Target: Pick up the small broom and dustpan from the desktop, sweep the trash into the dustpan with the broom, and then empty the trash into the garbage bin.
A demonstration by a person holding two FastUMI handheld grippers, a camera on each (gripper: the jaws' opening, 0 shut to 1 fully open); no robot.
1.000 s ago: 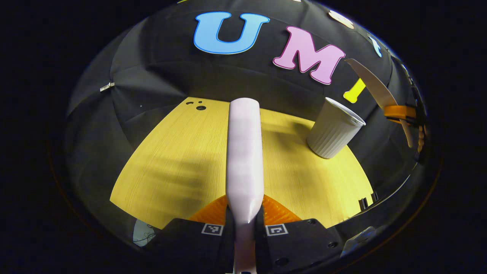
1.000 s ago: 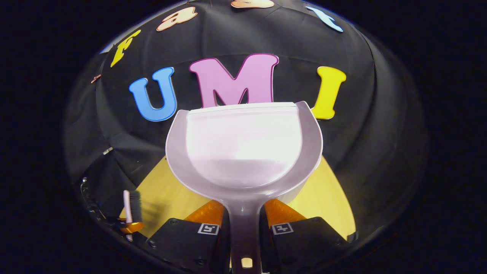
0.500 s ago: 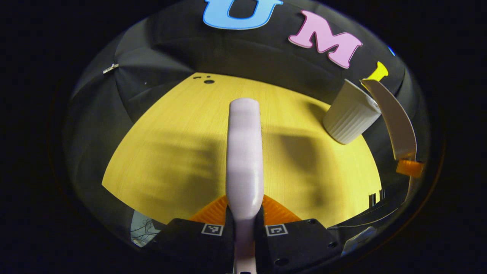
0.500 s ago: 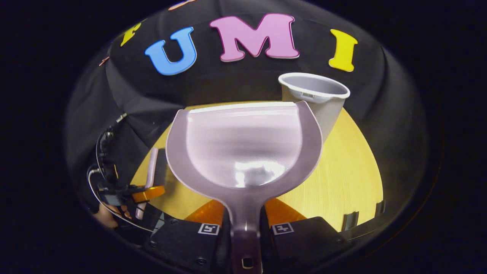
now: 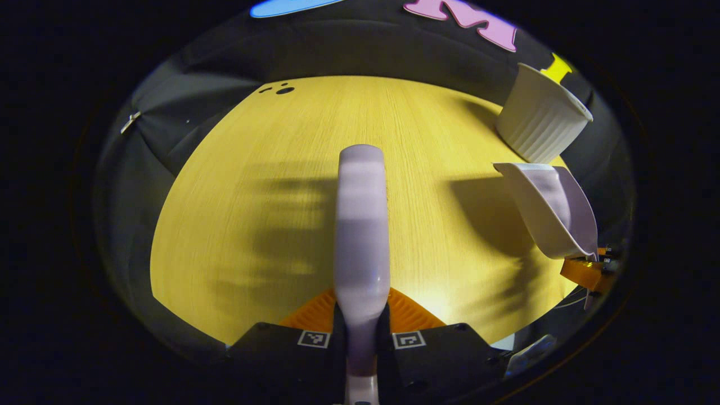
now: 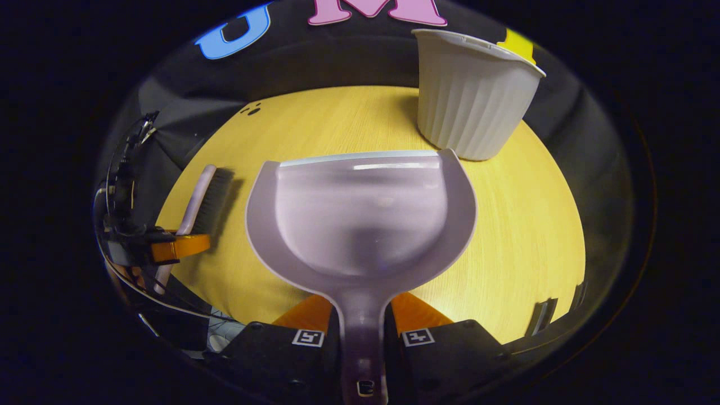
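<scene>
Jaws of the left gripper (image 5: 361, 315) are clamped on the handle of the small broom (image 5: 361, 225), which runs straight ahead of us over the yellow wooden worktop (image 5: 270, 185). From the left gripper view we see the broom's pale back; in the right gripper view its dark bristles (image 6: 212, 199) face the worktop, though we cannot tell whether they touch it. The right gripper (image 6: 363, 323) has its jaws pressed on the dustpan's handle, and the dustpan (image 6: 360, 219) spreads wide in front of us with its open face up and its front lip toward the far side. We see nothing lying in its pan. Beyond that lip, a little to the right, the ribbed pale garbage bin (image 6: 469, 95) stands upright on the worktop near the far edge. In the left gripper view the dustpan (image 5: 548, 208) hangs at the right, just this side of the bin (image 5: 540, 121), casting a shadow on the wood. A few small dark holes (image 5: 280, 89) mark the far left corner of the worktop.
</scene>
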